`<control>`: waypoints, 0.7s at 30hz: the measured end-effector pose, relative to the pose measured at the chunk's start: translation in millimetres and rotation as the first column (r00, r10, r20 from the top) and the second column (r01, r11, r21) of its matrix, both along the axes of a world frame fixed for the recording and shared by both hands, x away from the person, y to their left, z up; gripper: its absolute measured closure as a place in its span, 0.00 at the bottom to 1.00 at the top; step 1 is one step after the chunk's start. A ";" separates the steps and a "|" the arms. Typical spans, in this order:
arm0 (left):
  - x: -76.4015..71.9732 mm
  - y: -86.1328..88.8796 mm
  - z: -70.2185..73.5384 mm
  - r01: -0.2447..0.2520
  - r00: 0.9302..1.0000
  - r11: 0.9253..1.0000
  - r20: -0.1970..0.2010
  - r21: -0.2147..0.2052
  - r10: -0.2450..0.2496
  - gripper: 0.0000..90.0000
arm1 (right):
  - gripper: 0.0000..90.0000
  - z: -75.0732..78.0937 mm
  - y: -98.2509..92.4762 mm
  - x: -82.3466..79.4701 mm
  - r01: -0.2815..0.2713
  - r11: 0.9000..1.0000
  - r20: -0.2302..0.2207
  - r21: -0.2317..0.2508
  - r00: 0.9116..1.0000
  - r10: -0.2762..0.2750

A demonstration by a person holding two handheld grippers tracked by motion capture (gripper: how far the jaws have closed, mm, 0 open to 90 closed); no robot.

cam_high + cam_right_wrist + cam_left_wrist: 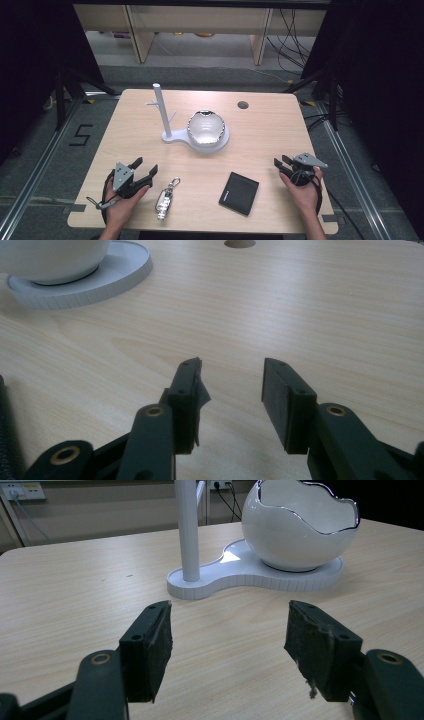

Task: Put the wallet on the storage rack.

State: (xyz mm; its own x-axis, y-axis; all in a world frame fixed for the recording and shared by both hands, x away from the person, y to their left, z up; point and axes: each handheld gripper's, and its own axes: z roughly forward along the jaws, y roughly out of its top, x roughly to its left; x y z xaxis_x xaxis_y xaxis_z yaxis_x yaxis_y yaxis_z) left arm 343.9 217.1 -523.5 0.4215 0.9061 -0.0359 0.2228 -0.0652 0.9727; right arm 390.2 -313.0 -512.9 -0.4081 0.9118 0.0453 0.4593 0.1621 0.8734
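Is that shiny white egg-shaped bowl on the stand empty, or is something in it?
Empty, as far as shows. The bowl sits upright on its white stand; the high view looks into it and shows only glossy reflections inside.

pole (188,530): beyond the left claw (227,645), top cut by the frame edge
keys (166,196): beside that claw, details too small

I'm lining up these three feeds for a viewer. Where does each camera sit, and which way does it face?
High view: above the person's side, looking forward and down on the table; both forearms, left gripper and right gripper show.
Left gripper view: rides the left gripper, facing the white stand and egg-shaped bowl; its open jaws show.
Right gripper view: rides the right gripper, low over the tabletop; its open jaws show.
Shared: all three show the stand's base and bowl.
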 end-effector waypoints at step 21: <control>-0.2 -0.6 0.2 0.014 1.000 1.000 -0.004 0.005 -0.014 0.39 | 0.65 52.1 48.0 21.2 -0.338 0.939 -0.322 -0.066 0.898 0.301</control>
